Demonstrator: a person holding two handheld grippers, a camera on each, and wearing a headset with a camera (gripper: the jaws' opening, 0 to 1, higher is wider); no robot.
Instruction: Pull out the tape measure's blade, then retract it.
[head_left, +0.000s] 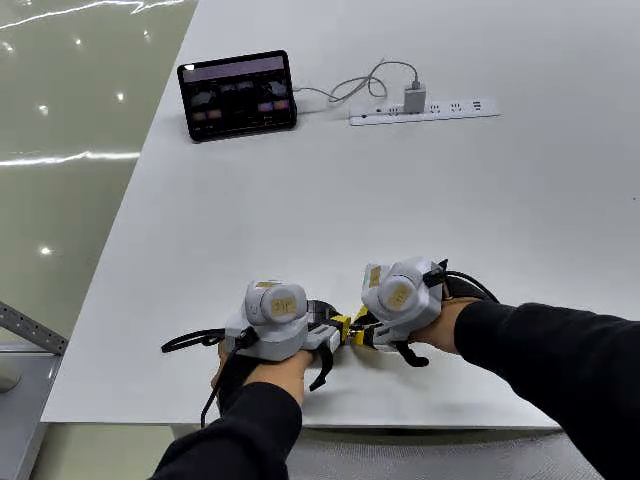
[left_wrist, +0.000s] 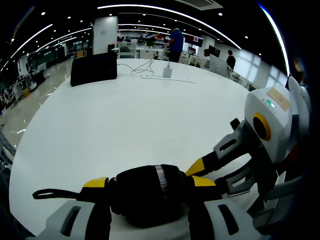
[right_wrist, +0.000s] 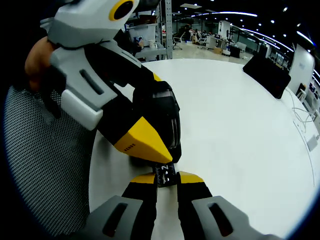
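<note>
The white table carries a tablet standing near its far edge, a cable running right of the tablet to a charger in a power strip, and a tape measure well nearer than the tablet.

Open-plan office or lab: ceiling light strips, rows of desks, glossy floor.
</note>
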